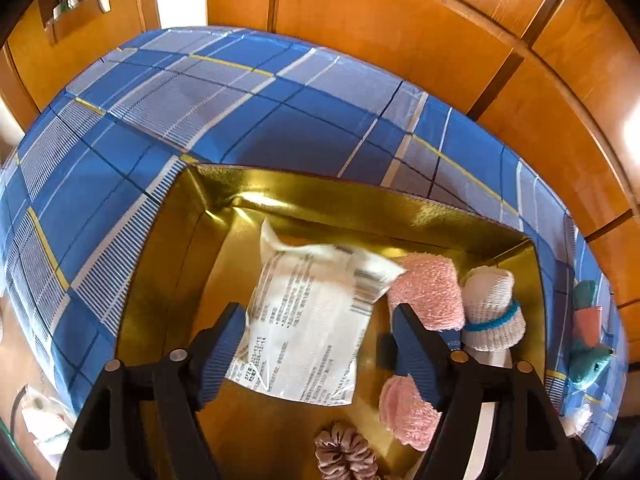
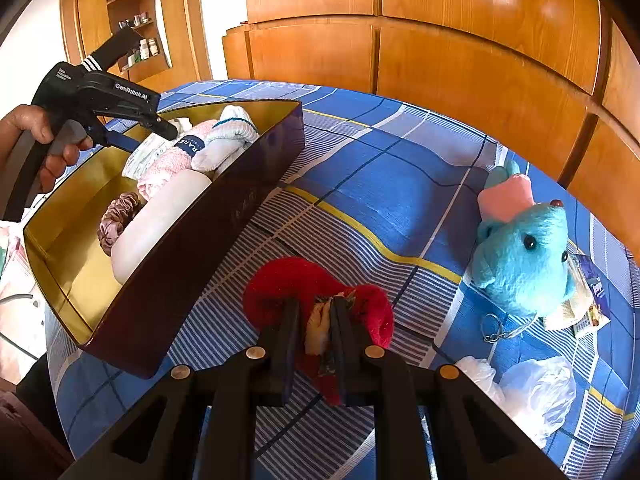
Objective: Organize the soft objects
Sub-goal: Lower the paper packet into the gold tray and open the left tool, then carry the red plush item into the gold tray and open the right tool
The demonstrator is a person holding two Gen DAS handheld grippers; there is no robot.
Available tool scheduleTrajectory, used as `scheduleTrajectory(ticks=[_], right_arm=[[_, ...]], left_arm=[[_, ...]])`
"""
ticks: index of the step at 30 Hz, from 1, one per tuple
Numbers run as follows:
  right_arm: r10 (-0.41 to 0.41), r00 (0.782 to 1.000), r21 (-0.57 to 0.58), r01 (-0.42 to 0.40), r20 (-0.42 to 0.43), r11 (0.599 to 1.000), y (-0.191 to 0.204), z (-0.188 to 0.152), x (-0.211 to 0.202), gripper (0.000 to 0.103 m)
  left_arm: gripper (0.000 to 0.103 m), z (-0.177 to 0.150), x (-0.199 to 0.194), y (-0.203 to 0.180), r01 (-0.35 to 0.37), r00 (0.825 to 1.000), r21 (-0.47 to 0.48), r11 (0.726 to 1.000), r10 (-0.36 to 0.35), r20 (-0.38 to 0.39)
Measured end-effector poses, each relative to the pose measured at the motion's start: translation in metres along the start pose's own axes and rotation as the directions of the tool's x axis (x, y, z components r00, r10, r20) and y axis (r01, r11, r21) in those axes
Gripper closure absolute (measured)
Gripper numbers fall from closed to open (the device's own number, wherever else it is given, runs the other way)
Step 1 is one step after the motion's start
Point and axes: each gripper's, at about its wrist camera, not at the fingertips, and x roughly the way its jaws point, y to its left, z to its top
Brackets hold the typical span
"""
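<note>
Fuzzy red plush item (image 2: 316,300) pinched in right tool (image 2: 316,320), left tool (image 1: 316,344) spread wide above white packet (image 1: 308,320) inside gold-lined box (image 1: 360,200), open plaid bedspread (image 2: 380,184) beside box's dark wall

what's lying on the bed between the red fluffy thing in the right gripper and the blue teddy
Nothing: in the right wrist view, only bare checked bedspread lies between the red plush item, pinched in the right gripper, and the blue teddy.
</note>
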Motion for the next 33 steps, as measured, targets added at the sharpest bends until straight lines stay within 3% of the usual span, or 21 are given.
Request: scheduleTrajectory(ticks=[10,15,20,25,33], right_arm=[[-0.016,1.0,-0.011,0.016,0.0,1.0,0.002,0.0,0.0,0.089],[-0.029,1.0,-0.017,0.029,0.004,0.999,0.004,-0.001,0.0,0.089],[-0.039,0.999,-0.013,0.039,0.01,0.999,0.005,-0.002,0.0,0.089],[-0.077,0.997,-0.028,0.078,0.018,0.997,0.011,-0.003,0.001,0.089],[-0.102,0.994,-0.014,0.102,0.027,0.995,0.014,-0.004,0.001,0.088]], left_arm=[[0.023,-0.026,-0.064,0.003,-0.03,0.987,0.062,0.998,0.019,0.158],[0.019,-0.071,-0.1,-0.006,-0.08,0.958,0.131,0.988,0.04,0.283],[0.018,-0.116,-0.123,-0.007,-0.094,0.93,0.13,0.987,0.041,0.365],[0.018,-0.14,-0.128,-0.001,-0.091,0.922,0.096,0.991,0.048,0.384],[0.018,-0.153,-0.13,0.004,-0.09,0.919,0.091,0.992,0.047,0.39]])
